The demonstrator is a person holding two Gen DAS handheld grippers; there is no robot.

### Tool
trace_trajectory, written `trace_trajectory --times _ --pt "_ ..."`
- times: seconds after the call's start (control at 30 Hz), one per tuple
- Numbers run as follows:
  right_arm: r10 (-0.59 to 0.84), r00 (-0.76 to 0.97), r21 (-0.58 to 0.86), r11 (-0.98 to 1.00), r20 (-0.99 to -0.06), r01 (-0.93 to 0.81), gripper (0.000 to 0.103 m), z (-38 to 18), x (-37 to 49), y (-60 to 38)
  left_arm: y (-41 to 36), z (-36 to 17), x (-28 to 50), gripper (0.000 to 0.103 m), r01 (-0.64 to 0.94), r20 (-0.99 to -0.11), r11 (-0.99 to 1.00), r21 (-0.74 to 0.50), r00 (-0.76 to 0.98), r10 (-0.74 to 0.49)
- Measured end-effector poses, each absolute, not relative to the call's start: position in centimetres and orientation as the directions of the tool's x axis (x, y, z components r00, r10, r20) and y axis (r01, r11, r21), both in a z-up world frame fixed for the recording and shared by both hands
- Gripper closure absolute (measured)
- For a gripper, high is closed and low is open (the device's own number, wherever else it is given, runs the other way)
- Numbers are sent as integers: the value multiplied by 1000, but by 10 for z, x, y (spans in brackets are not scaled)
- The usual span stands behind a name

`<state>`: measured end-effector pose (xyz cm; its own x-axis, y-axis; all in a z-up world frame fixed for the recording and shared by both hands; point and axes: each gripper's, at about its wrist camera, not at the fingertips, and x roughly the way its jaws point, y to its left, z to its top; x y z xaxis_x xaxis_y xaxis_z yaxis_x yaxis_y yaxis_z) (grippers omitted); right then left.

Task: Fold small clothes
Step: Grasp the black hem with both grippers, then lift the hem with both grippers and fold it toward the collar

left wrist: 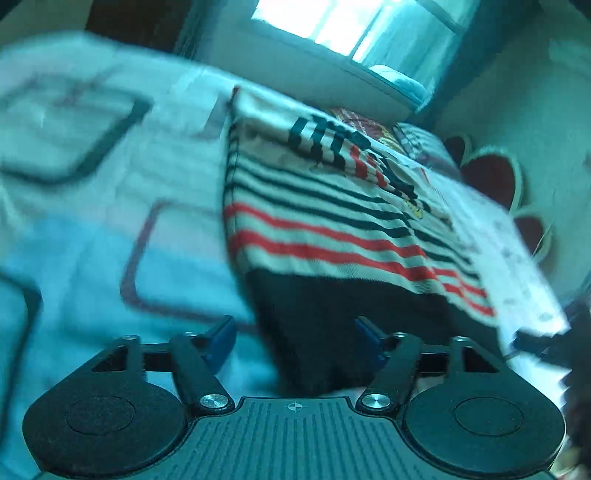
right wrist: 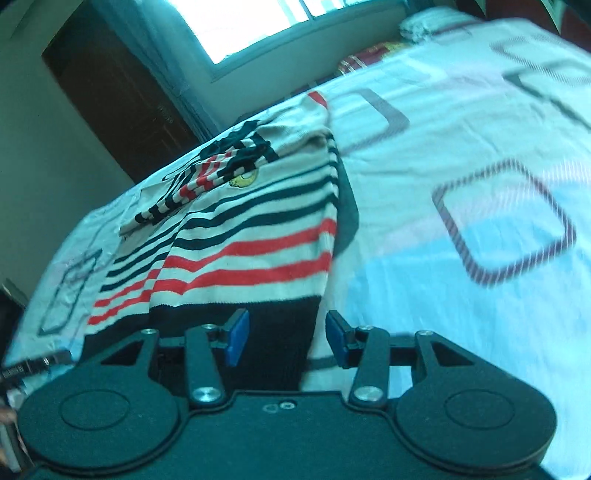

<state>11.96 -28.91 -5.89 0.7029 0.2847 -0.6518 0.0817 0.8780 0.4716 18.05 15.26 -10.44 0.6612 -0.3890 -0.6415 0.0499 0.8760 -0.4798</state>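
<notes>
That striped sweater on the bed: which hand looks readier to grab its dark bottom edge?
Probably the right gripper: the striped sweater has its dark hem corner between the open fingers. The left gripper also straddles the hem, but stands wider.

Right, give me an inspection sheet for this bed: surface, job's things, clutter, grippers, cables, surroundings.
Surface: bedsheet, pale with square outlines, lightly wrinkled.
Job's things: striped sweater, lying flat with its sleeves folded over the chest and its dark hem nearest both grippers.
Clutter: red patterned cloth beyond the sweater; a pillow further along the bed.
Grippers: left gripper open over one corner of the hem; right gripper open over the other; pads not pressing the cloth.
Cables: nothing seen.
Surroundings: bright window, dark wooden door, red flower-shaped decorations on the wall.
</notes>
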Motion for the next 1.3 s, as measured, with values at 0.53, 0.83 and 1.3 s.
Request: trace_trajectory --times 0.53,0.83,1.3 --pt "516 641 715 695 -568 74 96 -92 144 -288 157 -154 217 94 -11 -548 670 -743 584 -598" --pt "460 714 647 762 -527 -14 96 -38 119 -303 149 -92 191 95 99 -527 808 -581 710 -467" --pt "439 657 656 746 -613 113 96 -91 123 -314 168 -143 189 95 -1 -560 764 -646 681 -472"
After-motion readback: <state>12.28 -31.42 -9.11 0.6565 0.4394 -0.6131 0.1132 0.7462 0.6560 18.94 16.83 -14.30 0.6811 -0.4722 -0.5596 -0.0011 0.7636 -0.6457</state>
